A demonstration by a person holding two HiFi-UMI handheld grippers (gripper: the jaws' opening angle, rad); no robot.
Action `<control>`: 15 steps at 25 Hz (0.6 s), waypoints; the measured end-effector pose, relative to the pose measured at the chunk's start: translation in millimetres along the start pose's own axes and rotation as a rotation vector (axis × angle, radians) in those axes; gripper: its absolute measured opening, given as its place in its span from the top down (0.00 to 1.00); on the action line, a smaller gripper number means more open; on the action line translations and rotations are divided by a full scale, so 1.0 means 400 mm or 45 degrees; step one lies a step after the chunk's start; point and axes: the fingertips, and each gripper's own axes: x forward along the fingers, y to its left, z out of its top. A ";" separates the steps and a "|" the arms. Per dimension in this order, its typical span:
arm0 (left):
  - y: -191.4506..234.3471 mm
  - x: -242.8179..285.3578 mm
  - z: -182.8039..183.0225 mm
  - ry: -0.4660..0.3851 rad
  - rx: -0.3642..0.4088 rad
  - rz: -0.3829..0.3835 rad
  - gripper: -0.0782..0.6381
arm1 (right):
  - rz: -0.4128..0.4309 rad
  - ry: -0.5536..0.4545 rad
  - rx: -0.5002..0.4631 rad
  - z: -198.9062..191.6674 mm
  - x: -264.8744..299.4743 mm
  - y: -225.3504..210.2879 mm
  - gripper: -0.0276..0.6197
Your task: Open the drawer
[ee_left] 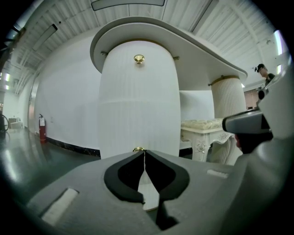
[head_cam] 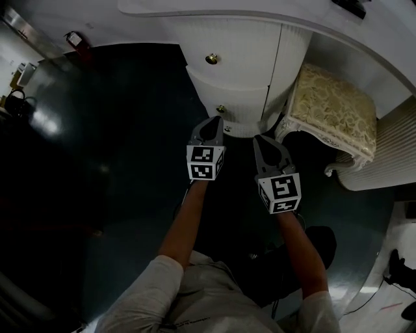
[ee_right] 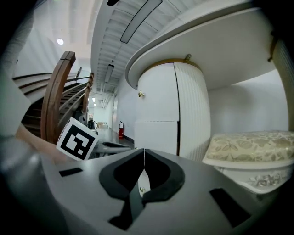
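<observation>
Grey plastic forms both tools. The left gripper has its jaws pressed together with nothing between them. In its own view the brass lower knob peeks just over the closed tips. We cannot tell whether they touch it. The right gripper is likewise closed and empty. We hold it beside the left one, a little further back from the furniture.

The print we can make out is the black-and-white square pattern on each marker cube, one riding on each tool. The left one also shows in the right gripper view.

That knob belongs to the lower drawer, a white ribbed, rounded front right ahead of our left tool. In both gripper views it sits flush under the upper drawer, which carries its own brass upper knob. A curved white desk top overhangs both.

To the right, close to the cabinet, stands a cream stool with a leaf-patterned cushion. The dark floor is glossy. A red fire extinguisher stands against the far wall, and a wooden stair rail rises at the left of the right gripper view.
</observation>
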 end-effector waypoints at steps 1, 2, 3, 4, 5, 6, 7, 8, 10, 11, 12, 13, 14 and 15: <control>0.005 0.003 0.000 -0.001 0.002 0.010 0.88 | -0.011 0.007 0.039 -0.009 -0.012 -0.015 0.93; 0.009 0.004 -0.001 -0.003 -0.003 0.022 0.88 | -0.020 0.006 0.089 -0.014 -0.024 -0.031 0.93; 0.014 0.008 -0.005 -0.007 -0.012 0.033 0.88 | -0.033 -0.001 0.133 -0.013 -0.038 -0.047 0.93; 0.017 0.014 -0.008 -0.011 -0.021 0.042 0.88 | -0.051 -0.011 0.163 -0.008 -0.049 -0.063 0.93; 0.019 0.022 -0.011 -0.014 -0.028 0.046 0.88 | -0.069 -0.021 0.180 -0.001 -0.059 -0.078 0.93; 0.020 0.031 -0.013 -0.018 -0.033 0.049 0.87 | -0.082 -0.030 0.184 0.006 -0.067 -0.089 0.93; 0.018 0.038 -0.013 -0.026 -0.036 0.049 0.82 | -0.088 -0.033 0.176 0.009 -0.077 -0.095 0.93; 0.017 0.045 -0.011 -0.035 -0.032 0.049 0.74 | -0.094 -0.027 0.158 0.006 -0.088 -0.100 0.93; 0.018 0.063 -0.007 -0.047 -0.017 0.048 0.68 | -0.115 0.005 0.139 -0.018 -0.110 -0.113 0.93; 0.021 0.073 -0.005 -0.049 -0.013 0.044 0.67 | -0.129 0.018 0.151 -0.031 -0.118 -0.123 0.93; 0.024 0.082 -0.004 -0.050 -0.012 0.036 0.67 | -0.142 0.027 0.176 -0.042 -0.124 -0.135 0.93; 0.026 0.089 -0.003 -0.049 -0.011 0.029 0.67 | -0.155 0.031 0.201 -0.050 -0.129 -0.146 0.93; 0.026 0.095 -0.004 -0.047 -0.008 0.023 0.67 | -0.166 0.033 0.215 -0.054 -0.132 -0.154 0.93; 0.025 0.100 -0.004 -0.044 -0.001 0.018 0.67 | -0.175 0.034 0.204 -0.054 -0.134 -0.158 0.93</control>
